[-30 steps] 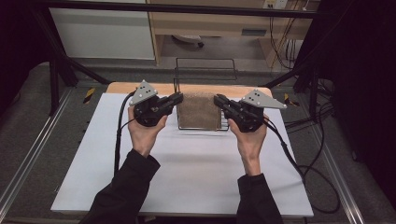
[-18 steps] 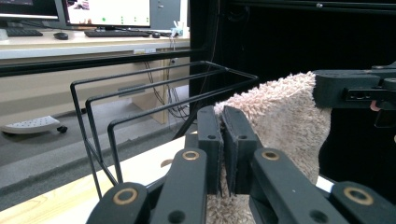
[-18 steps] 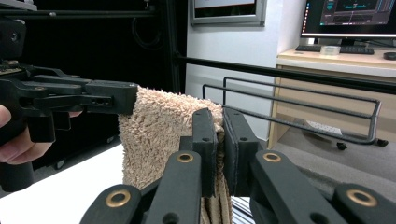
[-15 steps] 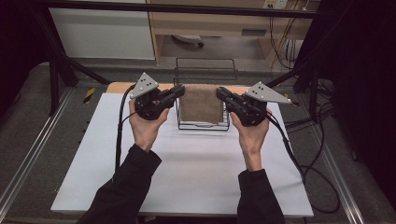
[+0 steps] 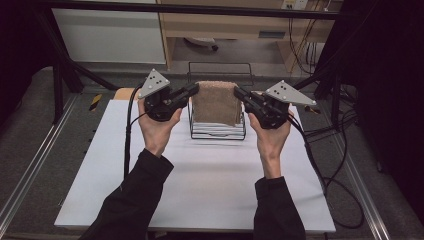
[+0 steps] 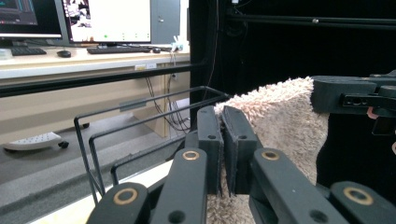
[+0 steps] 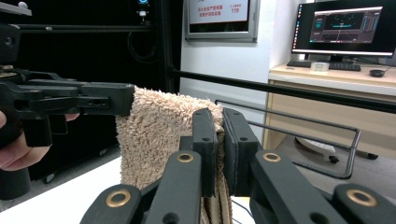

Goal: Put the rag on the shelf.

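Hanging between both grippers: towel (image 5: 216, 102)

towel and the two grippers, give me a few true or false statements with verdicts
1. The towel hangs between the two grippers. True.
2. The left gripper is open and clear of the towel. False: its jaws are shut on the towel's upper corner.
3. The right gripper pinches the towel's other upper corner. True.
4. The towel lies flat on the white table. False: it hangs above the wire rack.
5. The wire rack stands on the floor. False: it stands at the table's far edge.
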Motion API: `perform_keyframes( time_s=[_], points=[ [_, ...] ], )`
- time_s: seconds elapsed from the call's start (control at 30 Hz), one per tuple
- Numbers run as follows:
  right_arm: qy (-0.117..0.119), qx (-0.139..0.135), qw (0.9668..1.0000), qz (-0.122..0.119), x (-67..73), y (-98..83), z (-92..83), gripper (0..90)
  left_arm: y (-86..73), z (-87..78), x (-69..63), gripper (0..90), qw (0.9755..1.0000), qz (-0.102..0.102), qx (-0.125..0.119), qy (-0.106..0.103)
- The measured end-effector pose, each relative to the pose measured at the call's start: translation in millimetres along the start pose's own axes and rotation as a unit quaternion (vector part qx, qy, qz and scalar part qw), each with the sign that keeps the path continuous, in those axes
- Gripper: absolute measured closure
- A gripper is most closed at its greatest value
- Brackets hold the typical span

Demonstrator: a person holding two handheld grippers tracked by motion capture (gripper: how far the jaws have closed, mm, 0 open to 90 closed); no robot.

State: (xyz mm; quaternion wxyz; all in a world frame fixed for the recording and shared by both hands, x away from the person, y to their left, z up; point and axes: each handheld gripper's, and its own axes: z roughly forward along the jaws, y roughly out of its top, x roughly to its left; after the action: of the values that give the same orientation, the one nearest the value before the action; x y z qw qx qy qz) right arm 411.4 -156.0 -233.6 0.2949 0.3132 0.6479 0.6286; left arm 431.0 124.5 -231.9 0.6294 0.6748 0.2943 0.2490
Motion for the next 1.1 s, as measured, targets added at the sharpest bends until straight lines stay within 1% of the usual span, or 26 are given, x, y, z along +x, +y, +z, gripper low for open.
perform_keyframes(
  time_s=[0.17, 0.47, 0.57, 0.7, 0.73, 1.1],
  points=[
    [-0.002, -0.005, 1.0000, 0.000, -0.9, 2.6, 1.4, 84.6, 3.7, 1.7, 1.2, 86.1, 1.0000, 0.002, -0.003, 0.002],
    [-0.006, -0.013, 0.9999, -0.002, -6.1, 13.3, 7.3, 84.7, 17.6, 5.6, 3.6, 86.2, 0.9999, 0.011, -0.009, 0.007],
    [-0.007, -0.014, 0.9999, -0.003, -7.5, 15.1, 8.6, 84.7, 19.5, 6.5, 4.0, 86.2, 0.9998, 0.013, -0.010, 0.007],
    [-0.008, -0.019, 0.9998, -0.001, -9.6, 20.0, 10.6, 84.7, 24.3, 9.0, 5.4, 86.2, 0.9998, 0.013, -0.014, 0.008],
    [-0.010, -0.020, 0.9998, -0.002, -10.1, 22.2, 11.3, 84.7, 27.8, 10.1, 6.0, 86.2, 0.9997, 0.014, -0.016, 0.008],
    [-0.016, -0.033, 0.9993, -0.006, -17.9, 35.2, 17.3, 84.7, 40.4, 16.7, 8.8, 86.2, 0.9995, 0.017, -0.026, 0.010]
  ],
)
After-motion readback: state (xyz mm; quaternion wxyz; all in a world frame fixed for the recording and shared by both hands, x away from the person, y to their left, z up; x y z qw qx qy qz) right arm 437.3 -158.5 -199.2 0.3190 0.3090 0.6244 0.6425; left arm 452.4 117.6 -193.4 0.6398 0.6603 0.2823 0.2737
